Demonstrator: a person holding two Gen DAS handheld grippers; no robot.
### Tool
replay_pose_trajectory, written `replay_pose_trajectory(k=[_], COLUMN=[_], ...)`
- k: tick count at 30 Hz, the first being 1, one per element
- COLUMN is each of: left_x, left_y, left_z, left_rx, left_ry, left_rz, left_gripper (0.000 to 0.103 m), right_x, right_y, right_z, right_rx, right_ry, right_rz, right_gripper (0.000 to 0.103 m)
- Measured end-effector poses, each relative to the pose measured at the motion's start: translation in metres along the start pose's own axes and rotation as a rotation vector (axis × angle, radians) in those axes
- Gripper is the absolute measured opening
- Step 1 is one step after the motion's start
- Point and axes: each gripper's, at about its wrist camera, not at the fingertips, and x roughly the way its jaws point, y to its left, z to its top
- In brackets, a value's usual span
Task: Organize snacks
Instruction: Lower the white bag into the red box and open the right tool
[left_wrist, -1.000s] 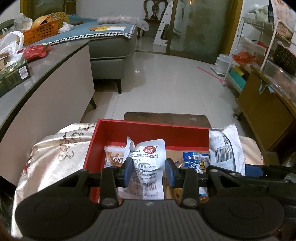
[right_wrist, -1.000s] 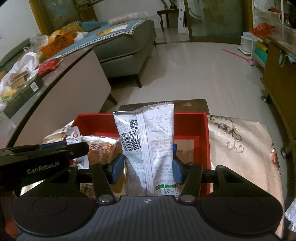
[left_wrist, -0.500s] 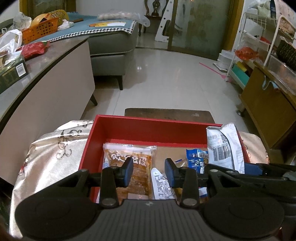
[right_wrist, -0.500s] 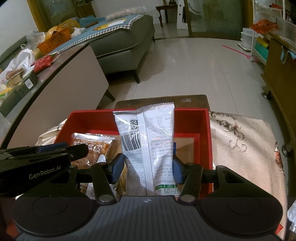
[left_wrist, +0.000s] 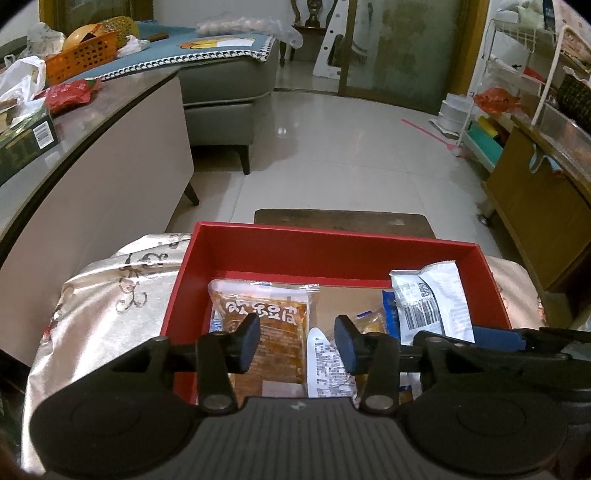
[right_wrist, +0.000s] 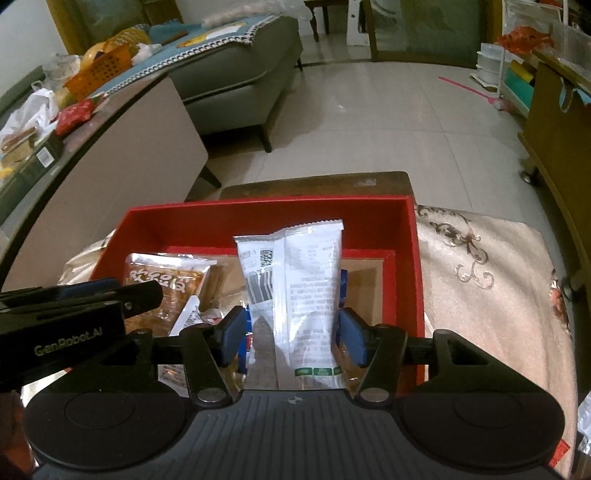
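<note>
A red box (left_wrist: 325, 254) on a cloth-covered table holds snacks: an orange packet (left_wrist: 269, 325), a small white packet (left_wrist: 325, 363) and a blue one (left_wrist: 389, 317). My left gripper (left_wrist: 297, 343) is open and empty above the box's near side. My right gripper (right_wrist: 291, 336) has its jaws apart around a tall white barcode packet (right_wrist: 295, 280) that stands upright in the box; the pads no longer press it. That packet also shows in the left wrist view (left_wrist: 432, 302). The box shows in the right wrist view (right_wrist: 410, 258).
A patterned cloth (right_wrist: 491, 280) covers the table. A dark wooden stool (left_wrist: 343, 221) stands just beyond the box. A long counter (left_wrist: 92, 122) with clutter runs on the left, a grey sofa (left_wrist: 229, 85) behind, a wooden cabinet (left_wrist: 539, 206) on the right.
My left gripper let the small white packet drop into the box and opened. My right gripper's jaws widened around the tall white packet, which now rests in the box.
</note>
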Motion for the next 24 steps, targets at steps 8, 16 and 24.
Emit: replay_pose_trajectory(k=[8,16,24], left_x=[-0.001,-0.009,-0.028], left_y=[0.006,0.006,0.007], left_z=[0.0,-0.004,-0.014], left_rx=[-0.024,-0.016,-0.015], left_ry=[0.016,0.008,-0.004], left_rz=[-0.01,-0.002,-0.009], left_gripper=[0.048,0.051,0.052], right_x=[-0.008,-0.012,-0.032], right_y=[-0.005,-0.002,0.0], right_z=[0.002,0.0,-0.008], right_rx=[0.021,0.023,0.052], right_ry=[-0.014,-0.014,-0.034], right_rz=[0.002,-0.001,0.019], right_gripper=[0.078,0.081,0.083])
